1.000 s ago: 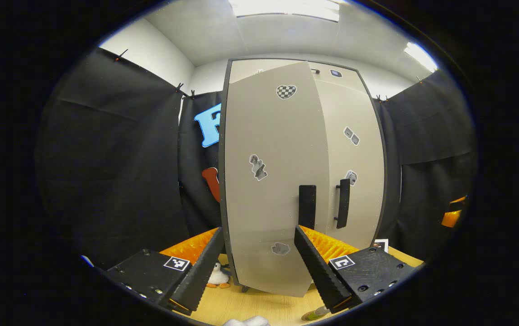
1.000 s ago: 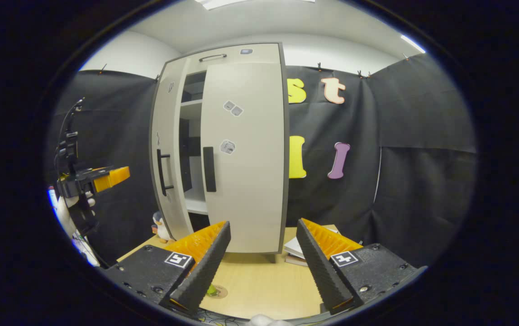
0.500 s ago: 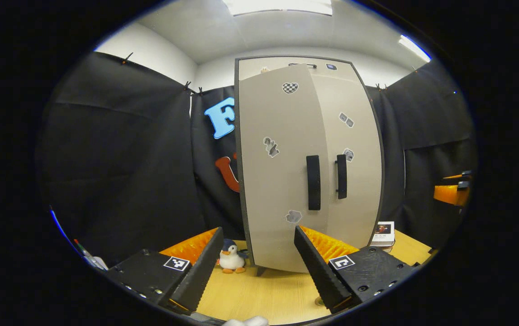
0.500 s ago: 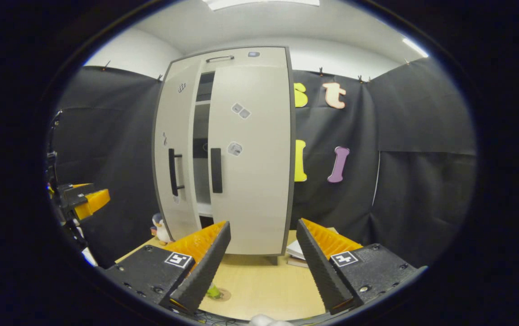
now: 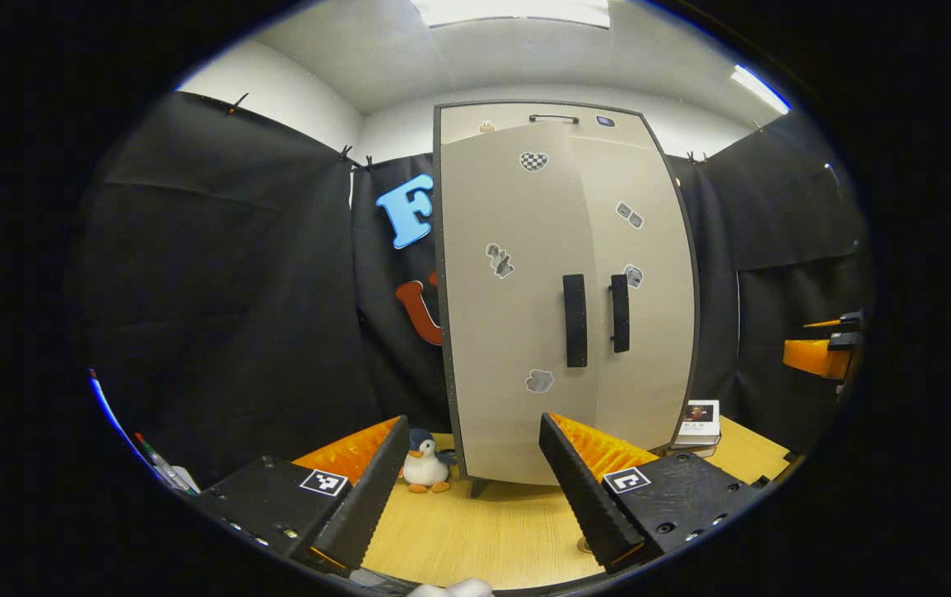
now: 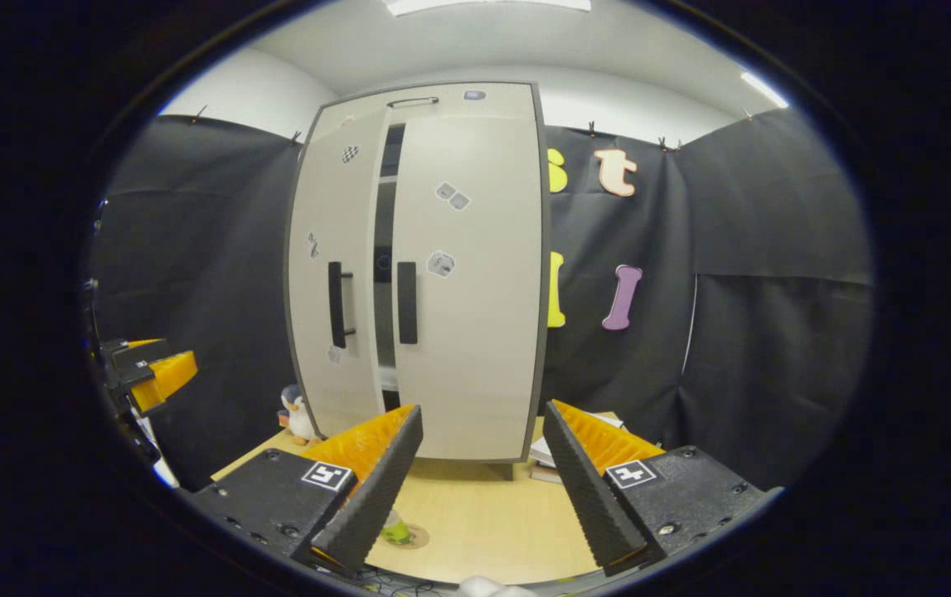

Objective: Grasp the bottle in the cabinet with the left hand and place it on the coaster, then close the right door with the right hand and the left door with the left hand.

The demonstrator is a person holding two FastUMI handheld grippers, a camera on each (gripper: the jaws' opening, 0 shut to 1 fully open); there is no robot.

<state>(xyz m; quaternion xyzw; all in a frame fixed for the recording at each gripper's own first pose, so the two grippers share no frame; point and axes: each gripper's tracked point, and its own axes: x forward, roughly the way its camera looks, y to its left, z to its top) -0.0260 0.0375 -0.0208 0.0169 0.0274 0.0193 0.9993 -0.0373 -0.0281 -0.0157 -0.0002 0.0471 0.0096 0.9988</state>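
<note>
Bottle (image 6: 395, 531) on coaster (image 6: 410, 537); right door (image 6: 467, 274) shut; left door (image 6: 334, 282) slightly ajar, we judge. Left claw (image 5: 471, 481) and right claw (image 6: 479, 481) gape, empty.

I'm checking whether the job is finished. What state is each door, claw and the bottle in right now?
Left door: nearly closed, a narrow gap left.
Right door: closed.
Bottle: upright on the coaster.
Left claw: open, holding nothing, away from the cabinet.
Right claw: open, holding nothing.
</note>
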